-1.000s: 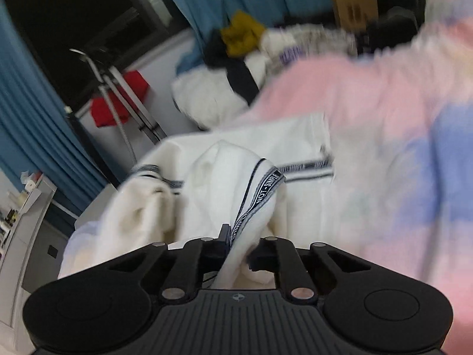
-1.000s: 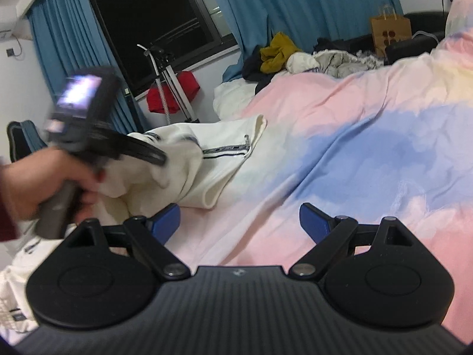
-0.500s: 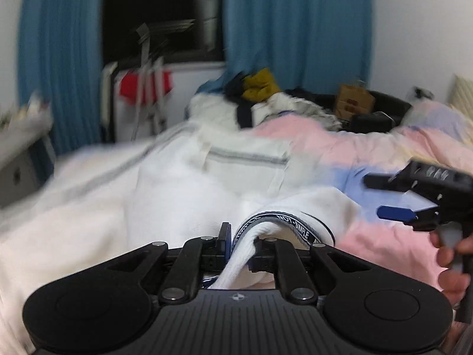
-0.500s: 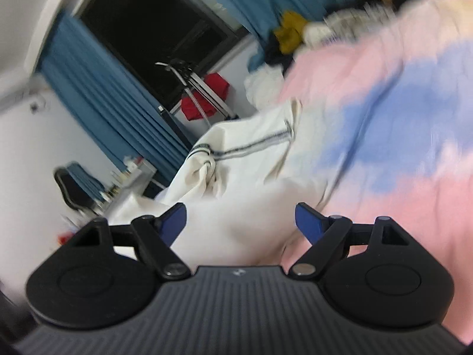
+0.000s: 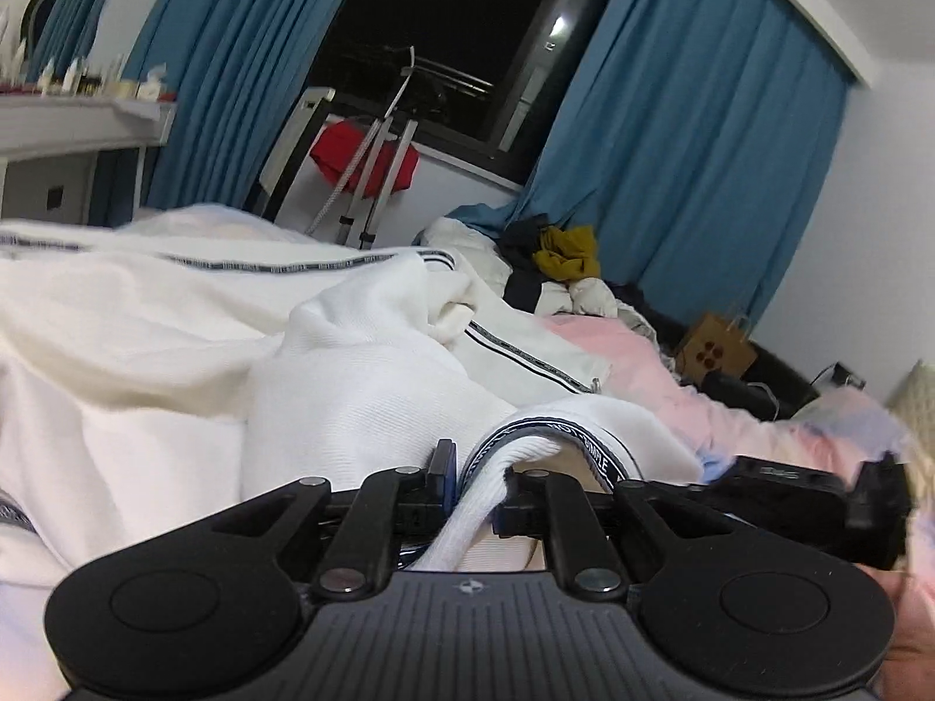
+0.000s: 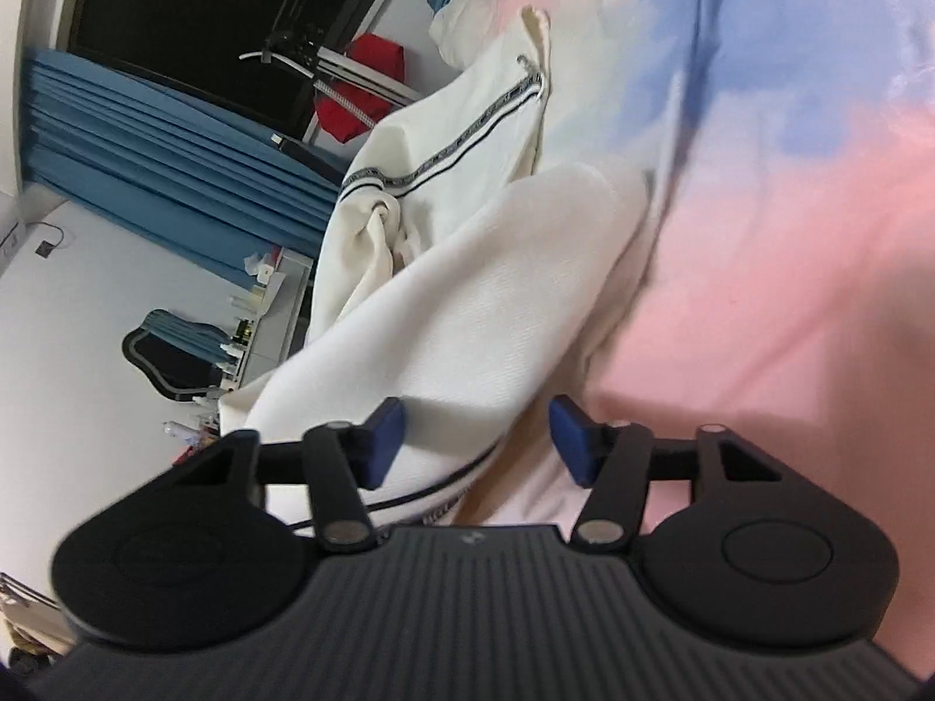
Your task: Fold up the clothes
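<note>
Left pinches the hem, right spread wide beside it.

My left gripper (image 5: 476, 482) is clamped tight on a fold of the white garment (image 5: 362, 385) at its lettered band; my right gripper (image 6: 476, 444) is gaping, blue pads (image 6: 383, 438) apart, over the garment's edge, holding nothing. The garment sprawls across the pink-and-blue bedspread (image 6: 789, 204), window-side end rumpled.

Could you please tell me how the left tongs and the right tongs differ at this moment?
The left tongs are shut on the white garment; the right tongs are open and hold nothing. The left pinch a banded edge; the right's blue pads straddle the garment's edge. Both are over the bed.
</note>
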Available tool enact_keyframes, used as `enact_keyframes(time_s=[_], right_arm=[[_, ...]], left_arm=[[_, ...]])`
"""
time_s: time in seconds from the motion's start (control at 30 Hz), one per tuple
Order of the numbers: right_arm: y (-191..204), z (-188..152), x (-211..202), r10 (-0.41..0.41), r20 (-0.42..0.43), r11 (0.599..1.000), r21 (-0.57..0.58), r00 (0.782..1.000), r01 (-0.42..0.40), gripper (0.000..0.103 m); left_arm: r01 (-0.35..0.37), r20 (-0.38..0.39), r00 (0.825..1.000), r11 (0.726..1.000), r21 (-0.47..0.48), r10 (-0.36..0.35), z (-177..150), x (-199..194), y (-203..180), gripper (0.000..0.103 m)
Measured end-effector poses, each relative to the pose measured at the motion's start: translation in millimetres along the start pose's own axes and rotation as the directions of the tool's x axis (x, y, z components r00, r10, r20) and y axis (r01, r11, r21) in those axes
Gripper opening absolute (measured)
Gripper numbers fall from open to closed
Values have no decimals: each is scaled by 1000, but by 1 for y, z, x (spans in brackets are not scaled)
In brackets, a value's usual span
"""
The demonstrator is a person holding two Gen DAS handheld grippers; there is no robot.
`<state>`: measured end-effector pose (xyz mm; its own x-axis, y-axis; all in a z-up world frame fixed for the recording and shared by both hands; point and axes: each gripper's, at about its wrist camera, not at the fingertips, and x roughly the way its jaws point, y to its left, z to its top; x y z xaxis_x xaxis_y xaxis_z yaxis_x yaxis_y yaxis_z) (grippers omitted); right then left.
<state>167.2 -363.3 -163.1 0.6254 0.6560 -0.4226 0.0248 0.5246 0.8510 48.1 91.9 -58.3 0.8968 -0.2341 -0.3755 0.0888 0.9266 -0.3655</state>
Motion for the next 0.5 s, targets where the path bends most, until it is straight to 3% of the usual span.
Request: enact_keyframes(time_s=[0.1,0.2,0.37,0.5], right_arm=[[-8,6,22,32,-27,996,87,999,-29,41],[-5,9,22,72,24,991,108,997,-74,18],[18,18,-4,93,161,996,-15,983,-91,11],[41,25,-35,113,280,990,-116,953,-84,11]], left_arm=[[14,-4,1000,1000,7,-14,0,3,3,12],[18,8,1000,999,34,-18,-5,5,-3,13],[65,5,998,998,10,-65,-8,9,-4,16],[135,21,990,990,41,-136,-12,4,-15,32]])
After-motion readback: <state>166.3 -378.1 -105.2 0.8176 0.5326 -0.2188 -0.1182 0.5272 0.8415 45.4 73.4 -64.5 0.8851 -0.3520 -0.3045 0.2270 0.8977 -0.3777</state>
